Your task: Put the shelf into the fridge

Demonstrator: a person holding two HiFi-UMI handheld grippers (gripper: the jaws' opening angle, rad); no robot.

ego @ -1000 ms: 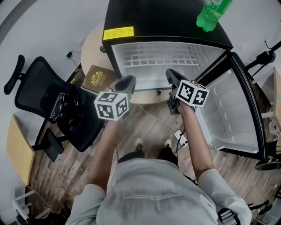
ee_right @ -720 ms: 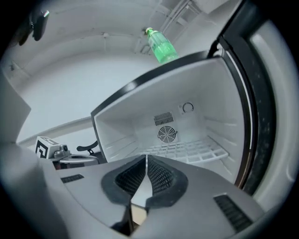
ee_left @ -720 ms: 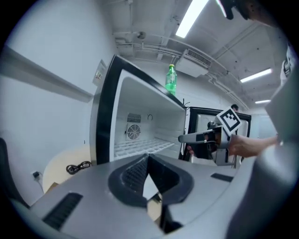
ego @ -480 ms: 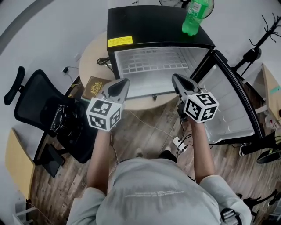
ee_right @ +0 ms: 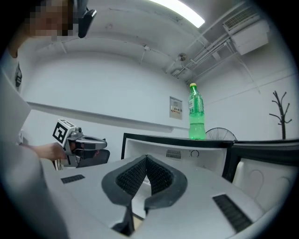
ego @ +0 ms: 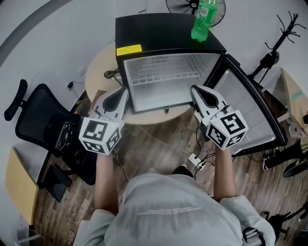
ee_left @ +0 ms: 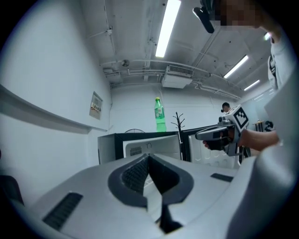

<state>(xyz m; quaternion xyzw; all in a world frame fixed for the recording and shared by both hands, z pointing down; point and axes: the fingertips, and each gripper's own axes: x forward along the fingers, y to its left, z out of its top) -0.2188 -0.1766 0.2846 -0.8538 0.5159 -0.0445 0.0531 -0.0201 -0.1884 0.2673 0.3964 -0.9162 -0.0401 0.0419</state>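
Note:
The black mini fridge [ego: 144, 29] stands with its door [ego: 250, 110] swung wide to the right. A white wire shelf [ego: 163, 73] lies inside the cabinet. My left gripper [ego: 121, 92] hovers in front of the fridge's lower left corner, shut and empty. My right gripper [ego: 196, 90] hovers in front of the lower right corner near the door hinge, also shut and empty. Neither touches the fridge. The left gripper view shows its jaws [ee_left: 148, 159] closed with the fridge [ee_left: 140, 145] beyond. The right gripper view shows its jaws [ee_right: 146, 161] closed too.
A green bottle [ego: 202, 20] stands on the fridge top. The fridge sits on a round table [ego: 101, 62]. An office chair [ego: 43, 120] is at the left. A fan [ego: 185, 6] and coat stand [ego: 284, 21] are behind. A power strip [ego: 195, 157] with cables lies on the floor.
Both grippers have drawn back from the fridge opening and moved apart, the left one down and leftward. The head view has pulled back from the fridge.

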